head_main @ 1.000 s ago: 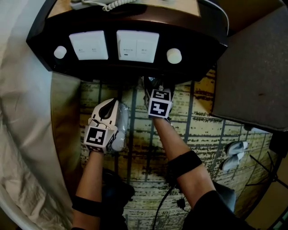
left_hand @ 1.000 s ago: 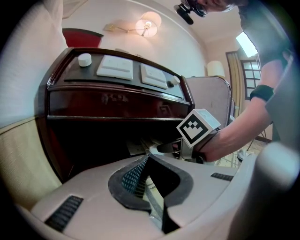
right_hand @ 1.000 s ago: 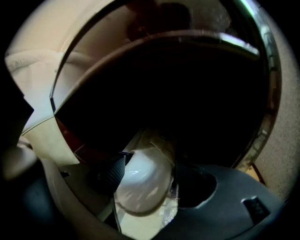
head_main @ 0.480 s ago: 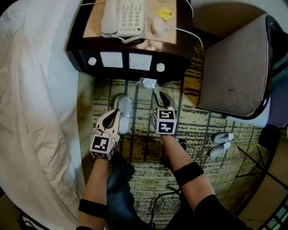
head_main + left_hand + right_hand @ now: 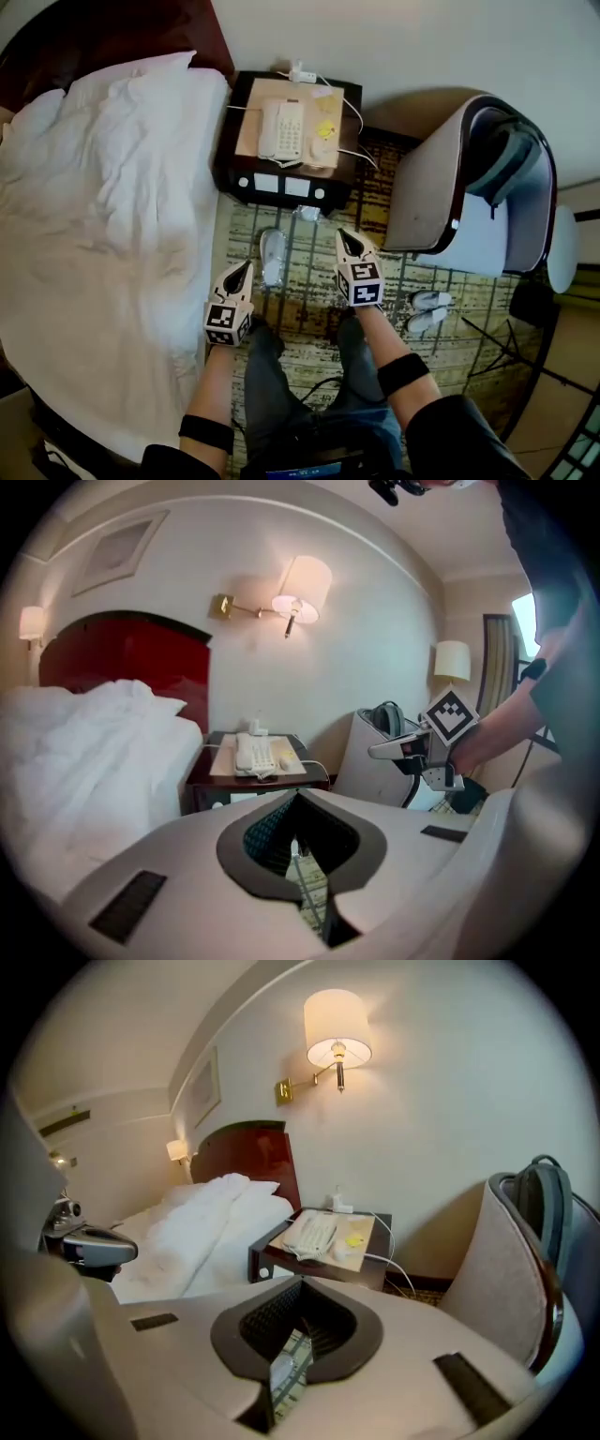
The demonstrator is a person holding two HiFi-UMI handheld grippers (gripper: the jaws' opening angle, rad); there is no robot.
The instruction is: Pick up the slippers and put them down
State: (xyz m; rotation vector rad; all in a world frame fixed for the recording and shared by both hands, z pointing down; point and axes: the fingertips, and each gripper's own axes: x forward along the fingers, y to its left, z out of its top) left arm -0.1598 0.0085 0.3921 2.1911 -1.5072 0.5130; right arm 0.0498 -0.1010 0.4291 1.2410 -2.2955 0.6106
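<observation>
Head view: person stands on patterned carpet (image 5: 309, 291) between bed (image 5: 94, 234) and armchair (image 5: 441, 187). Left tongs (image 5: 245, 265) and right tongs (image 5: 342, 233) are held out side by side, well above the floor, both pointing toward nightstand (image 5: 286, 183). One slipper (image 5: 273, 255), white and in clear wrap, lies flat on the carpet just in front of the nightstand. It shows between the two tongs and is held by neither. Smaller wrapped bundle (image 5: 307, 213) lies at the nightstand's foot; cannot tell what it is. Telephone (image 5: 280, 130) sits on the nightstand. Separate white pair (image 5: 427, 310) lies on the carpet beside the armchair.

Left gripper view: left tongs (image 5: 300, 836) have jaws together, nothing between them. A sliver of carpet shows through the slit. Beyond are the nightstand with telephone, the bed at left and a lit wall lamp (image 5: 302, 588) above. Right tongs (image 5: 377, 752) show at right, roughly level.

Right gripper view: right tongs (image 5: 298, 1307) have just been closing and now have jaws together, nothing caught in them. Carpet and a pale patch, too small to name, show through the slit. Left tongs (image 5: 129, 1251) poke in at the left edge. Grey bag (image 5: 544, 1199) rests in the armchair.
</observation>
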